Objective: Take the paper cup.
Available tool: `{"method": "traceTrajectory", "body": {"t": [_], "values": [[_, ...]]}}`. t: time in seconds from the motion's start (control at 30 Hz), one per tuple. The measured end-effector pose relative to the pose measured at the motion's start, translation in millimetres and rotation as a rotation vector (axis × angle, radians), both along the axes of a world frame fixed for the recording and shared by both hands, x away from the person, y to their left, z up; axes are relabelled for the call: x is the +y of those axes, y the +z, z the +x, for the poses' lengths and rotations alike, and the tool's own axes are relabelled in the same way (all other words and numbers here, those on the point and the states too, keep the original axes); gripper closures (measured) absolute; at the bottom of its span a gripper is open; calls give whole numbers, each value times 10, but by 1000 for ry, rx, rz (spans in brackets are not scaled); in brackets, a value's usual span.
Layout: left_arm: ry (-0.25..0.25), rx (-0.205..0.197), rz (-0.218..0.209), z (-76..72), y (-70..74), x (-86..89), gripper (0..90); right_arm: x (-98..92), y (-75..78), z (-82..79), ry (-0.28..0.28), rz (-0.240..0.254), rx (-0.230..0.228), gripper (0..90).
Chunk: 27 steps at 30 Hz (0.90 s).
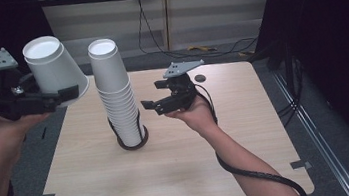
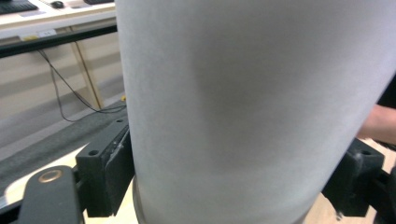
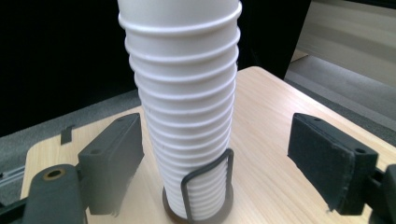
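The left claw (image 1: 64, 95) gripped a single inverted cup (image 1: 53, 70) off the tabletop's (image 1: 172, 179) left edge; the right claw (image 1: 154, 96) stood released beside the centre stack (image 1: 118, 97). Judged advice: align the cup squarely above the stack before lowering.

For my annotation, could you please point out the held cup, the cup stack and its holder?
held cup (image 1: 53, 67), high view, side wall.
cup stack (image 1: 115, 90), high view, mid-stack rims.
holder (image 3: 206, 182), right gripper view, wire loop.
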<state>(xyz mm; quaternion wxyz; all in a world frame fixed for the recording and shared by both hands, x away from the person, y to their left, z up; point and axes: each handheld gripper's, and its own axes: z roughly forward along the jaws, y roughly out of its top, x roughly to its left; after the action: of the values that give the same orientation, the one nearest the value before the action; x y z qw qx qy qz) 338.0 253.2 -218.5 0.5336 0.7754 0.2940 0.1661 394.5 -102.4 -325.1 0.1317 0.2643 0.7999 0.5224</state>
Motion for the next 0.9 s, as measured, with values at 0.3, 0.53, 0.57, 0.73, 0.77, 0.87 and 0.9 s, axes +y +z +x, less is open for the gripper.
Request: {"method": "traceTrajectory", "body": {"t": [0.3,0.53,0.57,0.73,0.77,0.87,0.9], "values": [[-56,16,49,-131,-220,-152,170,-167,-89,-38,-4,-14,12,163],[-101,42,84,-193,-375,-274,170,-313,-153,-83,0,-30,25,151],[-106,47,92,-200,-404,-299,170,-332,-162,-87,2,-35,25,147],[-126,57,122,-217,-477,-398,170,-411,-210,-112,15,-62,30,149],[-136,64,126,-216,-496,-426,170,-420,-215,-117,19,-64,30,155],[-145,69,140,-214,-538,-486,170,-450,-238,-133,34,-78,33,158],[-147,73,140,-211,-553,-504,171,-457,-245,-139,36,-83,33,159]]}}
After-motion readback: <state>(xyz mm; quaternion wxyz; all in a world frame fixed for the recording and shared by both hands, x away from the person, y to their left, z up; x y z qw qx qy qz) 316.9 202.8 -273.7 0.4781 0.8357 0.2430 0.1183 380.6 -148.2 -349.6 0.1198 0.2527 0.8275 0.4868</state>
